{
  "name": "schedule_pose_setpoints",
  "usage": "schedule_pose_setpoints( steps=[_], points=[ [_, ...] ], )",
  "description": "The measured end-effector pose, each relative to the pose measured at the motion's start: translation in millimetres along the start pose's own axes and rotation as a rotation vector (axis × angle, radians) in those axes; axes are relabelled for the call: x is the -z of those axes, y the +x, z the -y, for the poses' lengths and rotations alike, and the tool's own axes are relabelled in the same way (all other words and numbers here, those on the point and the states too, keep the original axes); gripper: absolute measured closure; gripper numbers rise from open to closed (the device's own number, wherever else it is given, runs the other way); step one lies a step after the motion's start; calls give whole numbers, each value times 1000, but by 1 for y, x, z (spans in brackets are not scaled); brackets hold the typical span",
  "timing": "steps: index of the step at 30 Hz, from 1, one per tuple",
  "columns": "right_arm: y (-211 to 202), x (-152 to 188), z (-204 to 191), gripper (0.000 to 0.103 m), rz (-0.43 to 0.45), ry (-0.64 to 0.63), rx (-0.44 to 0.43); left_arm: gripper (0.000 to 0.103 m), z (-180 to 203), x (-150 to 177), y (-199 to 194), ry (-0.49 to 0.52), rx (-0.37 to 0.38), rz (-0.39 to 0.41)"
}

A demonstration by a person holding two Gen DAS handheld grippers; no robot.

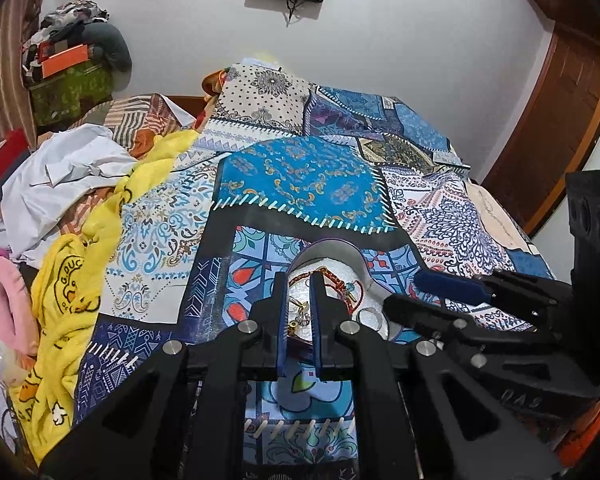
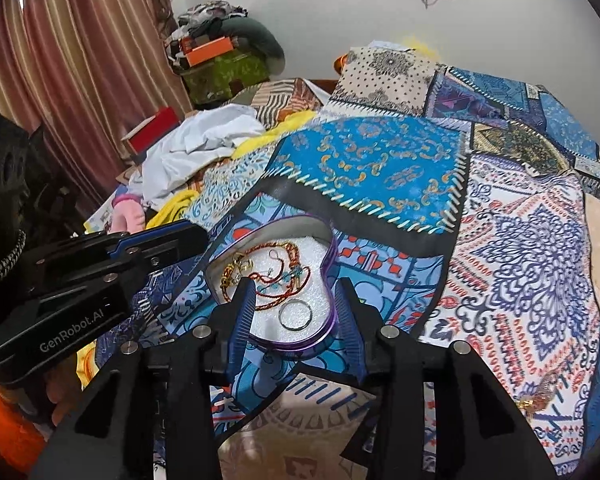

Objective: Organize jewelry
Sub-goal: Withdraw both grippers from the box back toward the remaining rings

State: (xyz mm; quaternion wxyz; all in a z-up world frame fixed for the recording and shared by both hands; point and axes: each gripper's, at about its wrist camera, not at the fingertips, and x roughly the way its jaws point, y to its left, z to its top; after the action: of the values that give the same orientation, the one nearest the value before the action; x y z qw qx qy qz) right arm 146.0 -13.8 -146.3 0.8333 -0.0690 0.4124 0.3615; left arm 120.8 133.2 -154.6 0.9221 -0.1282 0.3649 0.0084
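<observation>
A heart-shaped purple tin with a white foam lining lies on the patchwork bedspread; it also shows in the left wrist view. It holds a red and gold cord bracelet, gold pieces and a silver ring. My right gripper is open, its fingers on either side of the tin's near end. My left gripper hangs over the tin with its fingers narrowly apart around the gold pieces; I cannot tell if it grips anything. A gold item lies on the bedspread at the right.
Crumpled white cloth, a yellow duck blanket and a pink item lie on the left of the bed. A pile of bags and boxes stands by the curtain. A wooden door is at the right.
</observation>
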Motion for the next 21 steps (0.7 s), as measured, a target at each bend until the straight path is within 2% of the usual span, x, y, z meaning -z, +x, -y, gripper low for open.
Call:
schedule_pose_setpoints(
  steps=[10, 14, 21],
  points=[
    [-32, -3, 16, 65, 72, 46, 40, 95, 26, -7, -17, 59, 1, 34],
    [-52, -2, 28, 65, 111, 67, 74, 86, 43, -10, -22, 85, 12, 46],
    [-88, 8, 61, 65, 170, 128, 151, 84, 78, -10, -22, 144, 50, 46]
  ],
)
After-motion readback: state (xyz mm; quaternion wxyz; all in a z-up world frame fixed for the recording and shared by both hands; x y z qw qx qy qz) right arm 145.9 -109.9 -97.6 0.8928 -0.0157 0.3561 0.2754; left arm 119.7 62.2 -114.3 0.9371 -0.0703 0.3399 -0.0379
